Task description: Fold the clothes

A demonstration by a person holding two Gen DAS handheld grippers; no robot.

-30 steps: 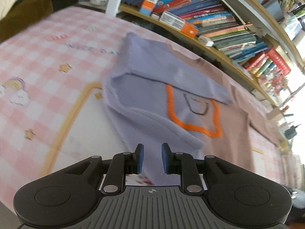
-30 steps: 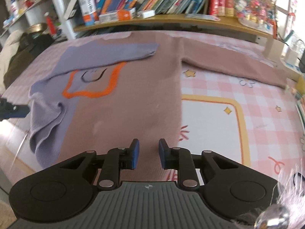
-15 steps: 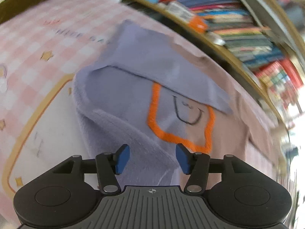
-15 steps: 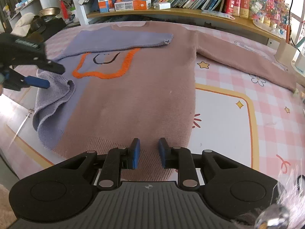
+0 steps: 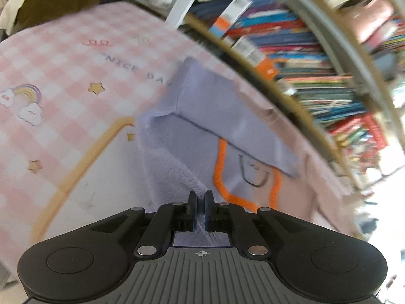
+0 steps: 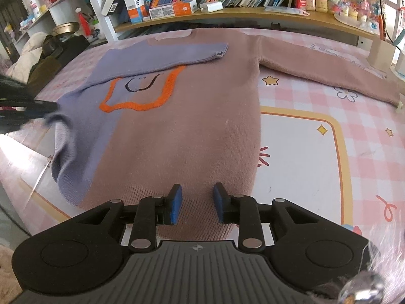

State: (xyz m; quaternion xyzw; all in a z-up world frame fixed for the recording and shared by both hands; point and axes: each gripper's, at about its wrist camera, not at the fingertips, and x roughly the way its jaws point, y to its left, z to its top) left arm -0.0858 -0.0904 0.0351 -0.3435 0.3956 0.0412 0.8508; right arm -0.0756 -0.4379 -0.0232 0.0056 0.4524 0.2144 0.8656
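A sweater [image 6: 192,116], half lilac and half dusty pink with an orange outline on the chest, lies flat on a pink checked mat [image 6: 303,152]. Its lilac sleeve [image 6: 162,55] is folded across the chest; the pink sleeve [image 6: 324,68] stretches out to the right. My left gripper [image 5: 201,202] is shut on the sweater's lilac side edge [image 5: 174,174] and lifts it a little; it also shows at the left in the right wrist view [image 6: 50,107]. My right gripper [image 6: 197,202] is open and empty, just above the sweater's pink hem [image 6: 197,225].
A wooden shelf [image 6: 240,17] full of books and boxes runs along the far edge of the mat. Dark and cream clothing [image 6: 43,53] is piled at the far left. A small cardboard box [image 6: 379,53] stands at the right near the sleeve end.
My left gripper opened over the lilac side edge, then shut on it and raised it. My right gripper widened its jaws slightly and drew nearer the hem.
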